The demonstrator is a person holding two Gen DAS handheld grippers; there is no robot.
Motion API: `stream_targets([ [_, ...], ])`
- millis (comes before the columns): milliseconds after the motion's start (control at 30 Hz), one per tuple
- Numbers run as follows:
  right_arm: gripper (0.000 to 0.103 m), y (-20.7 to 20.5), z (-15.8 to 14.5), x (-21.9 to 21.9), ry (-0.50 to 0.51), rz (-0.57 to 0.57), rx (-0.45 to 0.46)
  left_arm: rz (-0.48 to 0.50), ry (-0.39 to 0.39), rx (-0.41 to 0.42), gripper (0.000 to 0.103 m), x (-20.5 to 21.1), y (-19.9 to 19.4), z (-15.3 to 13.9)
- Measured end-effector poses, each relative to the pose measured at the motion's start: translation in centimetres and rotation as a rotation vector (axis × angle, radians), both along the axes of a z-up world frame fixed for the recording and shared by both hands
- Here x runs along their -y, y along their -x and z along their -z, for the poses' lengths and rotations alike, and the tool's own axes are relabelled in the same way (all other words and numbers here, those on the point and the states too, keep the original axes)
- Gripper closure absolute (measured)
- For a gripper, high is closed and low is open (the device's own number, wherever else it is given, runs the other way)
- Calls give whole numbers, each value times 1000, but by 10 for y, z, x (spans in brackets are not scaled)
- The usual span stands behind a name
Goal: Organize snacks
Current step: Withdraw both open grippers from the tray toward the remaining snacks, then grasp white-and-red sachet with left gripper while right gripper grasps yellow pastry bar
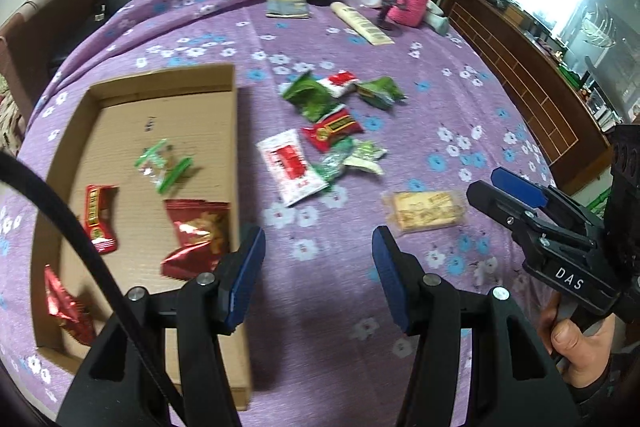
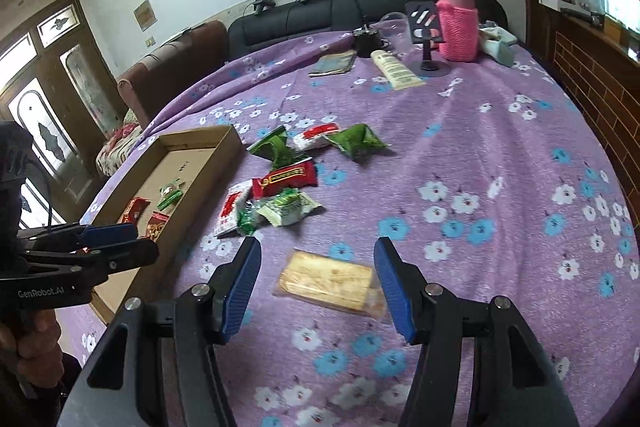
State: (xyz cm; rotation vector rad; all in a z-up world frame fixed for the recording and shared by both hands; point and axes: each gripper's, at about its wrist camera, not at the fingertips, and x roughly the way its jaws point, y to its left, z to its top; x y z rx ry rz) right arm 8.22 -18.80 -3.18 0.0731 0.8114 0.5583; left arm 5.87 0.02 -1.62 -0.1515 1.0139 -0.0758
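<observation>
1. The snacks are small sealed packets, and they sit in two groups on the counter (image 1: 460, 99), which is covered by a purple cloth printed with white and blue flowers.
2. Inside the shallow cardboard box (image 1: 236, 115) lie three shiny red packets and a clear packet with green stripes (image 1: 162, 163).
3. Beside the box, loose on the cloth, is a cluster: two crinkled green packets, a small white-and-red one, a red packet with a gold label (image 1: 332, 131), a flat white packet with a red panel (image 1: 290, 167), and pale green-and-white wrappers touching it.
4. Apart from the cluster, nearer the claws, lies a clear-wrapped tan biscuit bar (image 2: 330, 279).
5. The left claw (image 1: 318, 259) is spread and empty, over the cloth just beside the box's near wall.
6. The right claw (image 2: 316, 273) is spread too, its blue pads on either side of the biscuit bar but not pressing it.
</observation>
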Motion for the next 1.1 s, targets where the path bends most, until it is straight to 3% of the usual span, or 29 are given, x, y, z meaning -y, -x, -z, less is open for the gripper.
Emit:
stream_targets([
  [233, 42, -6, 7, 9, -12, 5, -24, 16, 41, -68, 46, 14, -20, 25],
  [467, 40, -9, 9, 6, -4, -5, -34, -23, 12, -128, 46, 5, -43, 52],
  [600, 39, -12, 9, 4, -4, -7, -35, -34, 5, -113, 46, -8, -49, 48],
  [767, 38, -17, 11, 2, -5, -7, -39, -61, -62, -108, 46, -25, -50, 50],
  [900, 38, -19, 13, 1, -3, -12, -48, -140, -54, -118, 46, -61, -48, 50],
  [1100, 37, -20, 18, 1, -2, -36, -63, -114, -3, -115, 46, -56, -47, 43],
])
